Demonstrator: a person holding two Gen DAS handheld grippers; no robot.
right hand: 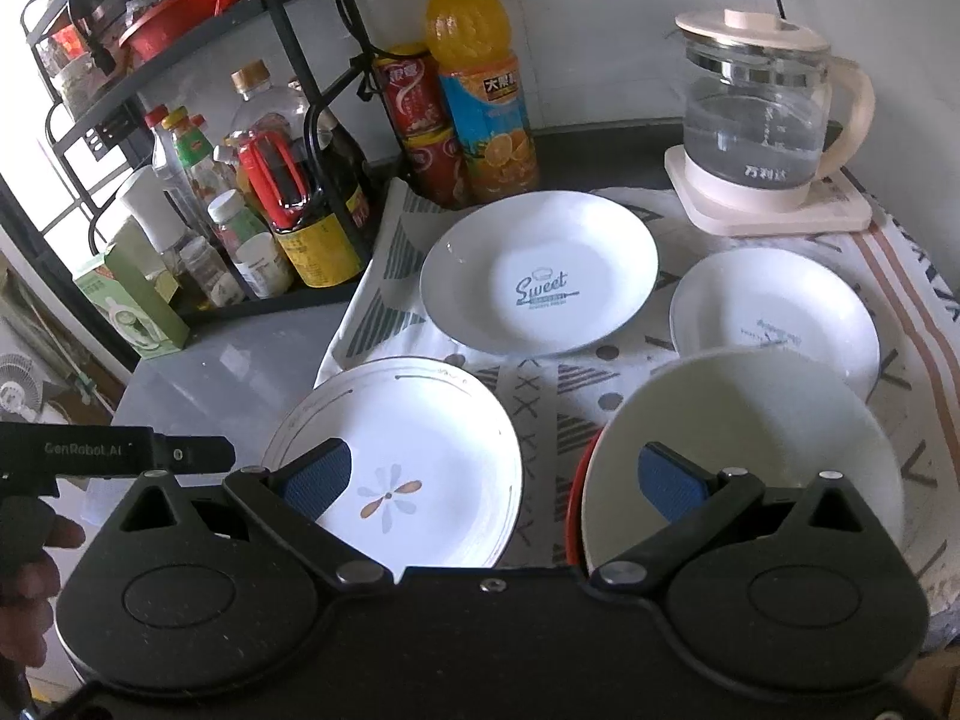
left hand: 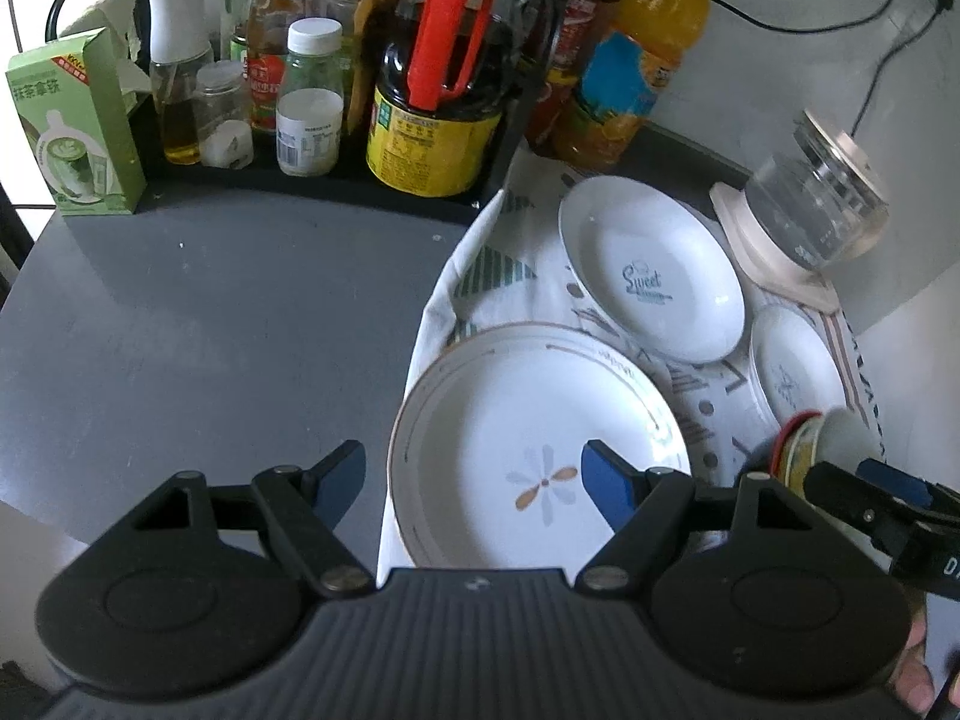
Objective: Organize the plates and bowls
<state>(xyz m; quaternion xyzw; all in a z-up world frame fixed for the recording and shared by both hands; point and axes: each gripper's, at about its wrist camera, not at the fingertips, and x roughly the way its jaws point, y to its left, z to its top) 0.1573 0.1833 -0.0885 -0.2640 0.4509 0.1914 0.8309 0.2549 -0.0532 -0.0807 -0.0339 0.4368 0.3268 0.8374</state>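
A flower-patterned plate (left hand: 528, 420) (right hand: 408, 450) lies on a patterned cloth (right hand: 540, 402) nearest me. A white "Sweet" plate (left hand: 648, 270) (right hand: 540, 276) lies behind it, and a smaller white plate (left hand: 798, 372) (right hand: 774, 312) to the right. A white bowl with a red outside (right hand: 750, 426) (left hand: 822, 444) sits at the front right. My left gripper (left hand: 474, 474) is open, its jaws straddling the flower plate's left rim. My right gripper (right hand: 492, 477) is open, its right finger (right hand: 666, 480) inside the bowl, its left finger (right hand: 318, 474) over the flower plate.
A black rack (left hand: 300, 180) with sauce bottles and a green carton (left hand: 72, 120) stands at the back left. An orange juice bottle (right hand: 480, 78) and red cans (right hand: 420, 120) stand by the wall. A glass kettle (right hand: 762, 114) sits at the back right. Grey countertop (left hand: 210, 330) lies left.
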